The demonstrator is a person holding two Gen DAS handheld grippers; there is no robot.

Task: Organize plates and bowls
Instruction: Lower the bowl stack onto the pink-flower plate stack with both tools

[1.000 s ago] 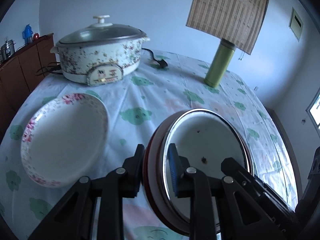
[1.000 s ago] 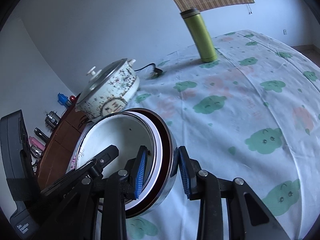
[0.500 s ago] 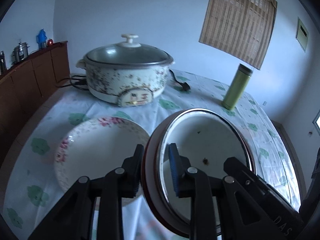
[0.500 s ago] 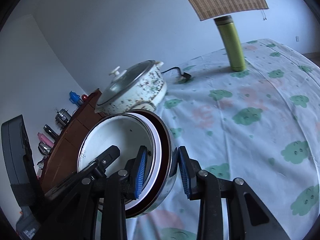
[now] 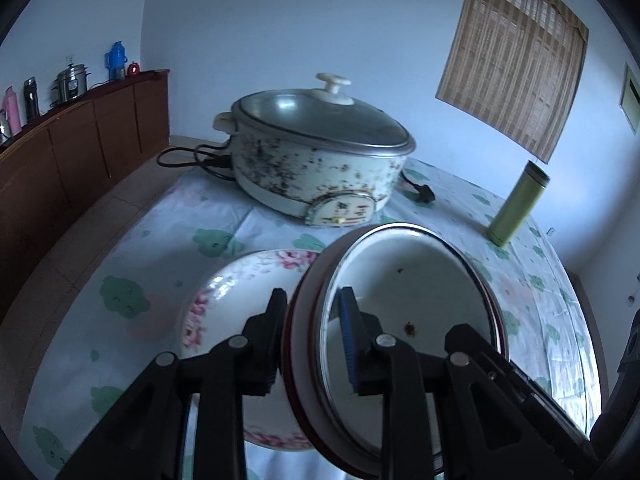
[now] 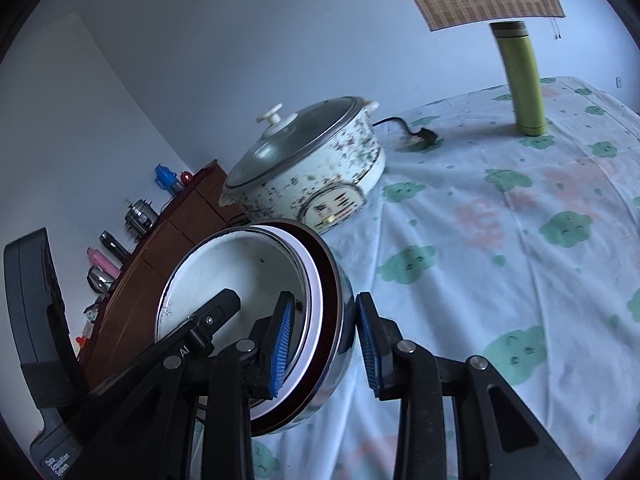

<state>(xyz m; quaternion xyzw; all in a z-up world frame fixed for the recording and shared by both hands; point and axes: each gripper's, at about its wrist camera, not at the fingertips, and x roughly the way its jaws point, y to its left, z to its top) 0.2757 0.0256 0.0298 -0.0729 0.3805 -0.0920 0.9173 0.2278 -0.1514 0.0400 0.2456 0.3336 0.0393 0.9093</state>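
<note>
Two grippers held one bowl (image 5: 416, 304) together, up off the table and tipped on its side. The left gripper (image 5: 312, 340) pinched the bowl's rim on one side, one finger outside and one inside, squeezed nearly shut on the thin wall. The right gripper (image 6: 320, 340) had the far side of the rim (image 6: 328, 320) between its fingers, and its inner pad was tight against the bowl.

The bowl hung over the flowery plate (image 5: 240, 300), which lay on the tablecloth (image 6: 500, 240) in front of the big cooker (image 5: 320, 160).

To do this well, I think both hands should go down together, keep the bowl level, set it softly in the plate's middle, and only then let go.

Only the left view showed the plate under the bowl. The right view hid it, but showed the bowl's shiny outside and more of the cloth beside the cooker.
</note>
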